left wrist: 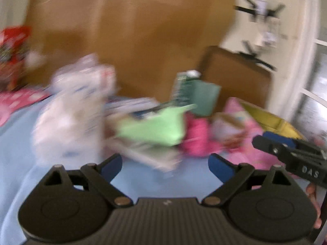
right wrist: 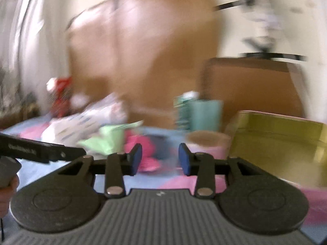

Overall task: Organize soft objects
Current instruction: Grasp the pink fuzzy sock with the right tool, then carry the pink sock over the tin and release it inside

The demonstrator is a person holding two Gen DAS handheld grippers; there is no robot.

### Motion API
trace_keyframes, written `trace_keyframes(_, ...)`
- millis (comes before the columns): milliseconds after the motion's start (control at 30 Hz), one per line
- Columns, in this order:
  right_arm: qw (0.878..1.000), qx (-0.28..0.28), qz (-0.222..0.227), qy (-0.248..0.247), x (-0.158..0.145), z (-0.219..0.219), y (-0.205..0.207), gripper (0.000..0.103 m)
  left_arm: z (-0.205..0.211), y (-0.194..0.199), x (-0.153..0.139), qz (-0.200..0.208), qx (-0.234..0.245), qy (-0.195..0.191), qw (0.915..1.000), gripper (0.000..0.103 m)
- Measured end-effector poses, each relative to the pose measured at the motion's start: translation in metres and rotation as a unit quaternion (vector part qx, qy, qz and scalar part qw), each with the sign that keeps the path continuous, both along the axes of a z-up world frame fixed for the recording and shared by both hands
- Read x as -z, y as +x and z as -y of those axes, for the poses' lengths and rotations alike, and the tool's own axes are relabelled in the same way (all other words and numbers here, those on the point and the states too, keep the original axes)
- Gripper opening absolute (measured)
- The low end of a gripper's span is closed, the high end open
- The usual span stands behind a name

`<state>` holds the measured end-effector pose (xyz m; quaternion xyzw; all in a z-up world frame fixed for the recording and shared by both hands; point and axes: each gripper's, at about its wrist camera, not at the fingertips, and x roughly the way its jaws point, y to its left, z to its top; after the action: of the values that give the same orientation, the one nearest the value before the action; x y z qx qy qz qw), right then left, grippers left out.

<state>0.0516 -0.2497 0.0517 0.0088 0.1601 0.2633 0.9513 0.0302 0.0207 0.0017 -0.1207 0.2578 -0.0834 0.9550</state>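
**A:** Where are you in the tidying?

**B:** Between picks, I judge. Both views are smeared, so I go from big to small. Under everything lies the pale blue bedsheet (left wrist: 143, 183), with a tall brown board (left wrist: 132, 30) standing behind it. Off to my right sits the yellow-green box (right wrist: 276, 143), open at the top, resting on a pink blanket (right wrist: 204, 183). That box looks like the place for the soft things, though I can't be sure.

**A:** And the soft things themselves?

**B:** Heaped in the middle of the bed. The biggest is a white patterned bundle (left wrist: 73, 110) on the left; beside it a light green cloth (left wrist: 155, 128); right of that, touching it, a bright pink cloth (left wrist: 196, 140). A teal bag (left wrist: 204, 98) stands behind them, near the board.

**A:** Your grippers?

**B:** My left gripper (left wrist: 165, 164) stands wide apart with nothing between its blue pads, only sheet showing. My right gripper (right wrist: 160, 159) is about half open, and it grips nothing either; the pink cloth shows through the gap but lies farther off. In the left view the right gripper pokes in from the side, over the pink blanket.

**A:** What comes next?

**B:** I would pick one piece, likely the pink cloth since it faces my right gripper. That calls for steadying my hands, bringing the pads down around a fold, and closing only once cloth is truly between them.
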Motion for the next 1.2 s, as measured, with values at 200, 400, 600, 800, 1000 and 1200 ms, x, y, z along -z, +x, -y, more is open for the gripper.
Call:
trace_keyframes(200,0.993,-0.015,-0.050,-0.109,0.023,-0.082,0.060,0.067,-0.016,0.003,0.019,-0.005,-0.023,-0.033,0.9992,0.093)
trace_keyframes(400,0.992,-0.025,-0.103,-0.074,0.034,-0.060,0.045,0.037,-0.026,-0.004,0.018,0.011,-0.014,-0.050,0.9986,0.095)
trace_keyframes(600,0.992,-0.039,-0.113,-0.029,0.031,0.006,-0.032,0.038,0.001,-0.018,0.003,0.020,0.090,-0.093,0.9914,0.101)
trace_keyframes(800,0.996,-0.023,-0.081,-0.033,0.032,0.017,-0.055,0.038,0.090,-0.015,-0.013,0.023,0.209,-0.029,0.9771,0.098)
trace_keyframes(1000,0.999,0.039,-0.015,-0.014,0.021,0.034,-0.060,0.038,0.134,0.011,-0.026,0.000,0.244,-0.042,0.9690,0.055)
trace_keyframes(1200,0.993,0.113,0.041,-0.003,0.002,0.065,-0.036,0.038,0.193,0.044,-0.059,0.033,0.244,-0.027,0.9688,0.057)
